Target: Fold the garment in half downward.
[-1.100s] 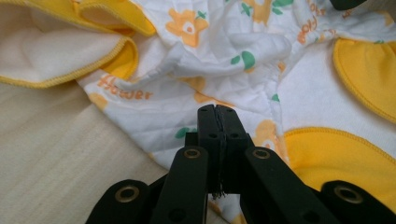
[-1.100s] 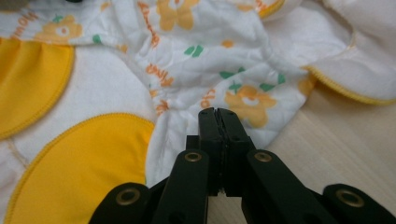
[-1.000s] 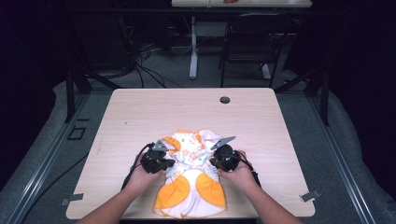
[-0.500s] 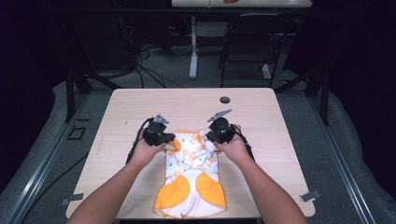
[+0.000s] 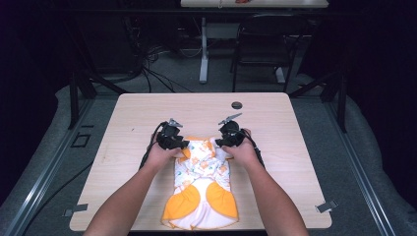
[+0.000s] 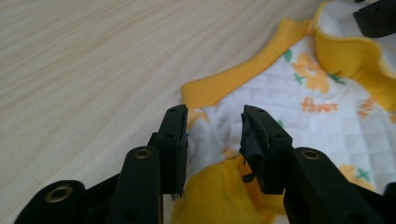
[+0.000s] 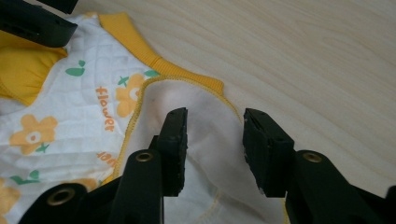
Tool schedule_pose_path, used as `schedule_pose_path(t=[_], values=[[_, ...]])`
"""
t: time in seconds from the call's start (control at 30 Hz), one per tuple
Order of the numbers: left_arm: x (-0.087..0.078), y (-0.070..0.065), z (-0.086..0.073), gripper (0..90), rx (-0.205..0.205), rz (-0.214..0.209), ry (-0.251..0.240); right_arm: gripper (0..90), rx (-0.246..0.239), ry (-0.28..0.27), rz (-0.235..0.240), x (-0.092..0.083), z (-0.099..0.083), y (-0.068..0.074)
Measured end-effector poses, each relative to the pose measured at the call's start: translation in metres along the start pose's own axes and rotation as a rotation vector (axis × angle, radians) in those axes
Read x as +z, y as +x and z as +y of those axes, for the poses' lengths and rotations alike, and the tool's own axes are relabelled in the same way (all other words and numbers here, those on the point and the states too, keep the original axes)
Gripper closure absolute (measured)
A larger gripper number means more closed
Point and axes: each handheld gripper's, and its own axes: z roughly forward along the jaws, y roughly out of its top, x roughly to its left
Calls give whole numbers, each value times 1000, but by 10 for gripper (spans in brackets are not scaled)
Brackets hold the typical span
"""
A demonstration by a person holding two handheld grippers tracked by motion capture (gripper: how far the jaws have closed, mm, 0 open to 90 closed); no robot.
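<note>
A white quilted baby garment (image 5: 202, 183) with orange flowers and yellow panels lies crumpled at the table's near middle. My left gripper (image 5: 185, 145) rests at its far left corner and my right gripper (image 5: 217, 143) at its far right corner. In the left gripper view the left gripper (image 6: 215, 135) stands open over the garment's yellow-banded edge (image 6: 224, 84). In the right gripper view the right gripper (image 7: 215, 140) stands open over the garment's white inner side (image 7: 205, 100). Both pairs of jaws have just been opening; cloth lies between them, unpressed.
The wooden table (image 5: 137, 110) has a small black round disc (image 5: 237, 104) near its far edge. Metal clips sit at the front corners (image 5: 74, 210) (image 5: 326, 206). A chair (image 5: 260, 46) and a table leg (image 5: 203, 54) stand beyond on the grey floor.
Both hands moved away from the person, carrying the garment's upper part toward the table's far side. Both grippers then opened and let go of the cloth.
</note>
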Motion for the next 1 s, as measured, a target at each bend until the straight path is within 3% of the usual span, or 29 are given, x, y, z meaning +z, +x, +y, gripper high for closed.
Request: schedule_pose_path(t=[0.03, 0.13, 0.33, 0.37, 0.6, 0.77, 1.0], values=[[2, 3, -2, 568, -21, -3, 6, 580, 5, 12, 5, 4, 0, -2], [4, 5, -3, 550, -31, -8, 10, 576, 17, 46, 14, 10, -2, -3], [7, 8, -4, 539, -53, -28, 22, 578, 27, 59, 22, 16, -5, -3], [8, 7, -5, 541, -46, -25, 28, 579, 17, 81, 27, 19, -6, -3], [11, 7, -6, 549, -45, -23, 33, 603, -23, 80, 13, 19, -6, -1], [10, 4, -6, 664, -16, -4, 40, 715, -37, 91, 25, 18, -5, 2], [10, 7, -7, 780, -39, -29, 42, 802, -40, 99, 40, 19, -4, 5]])
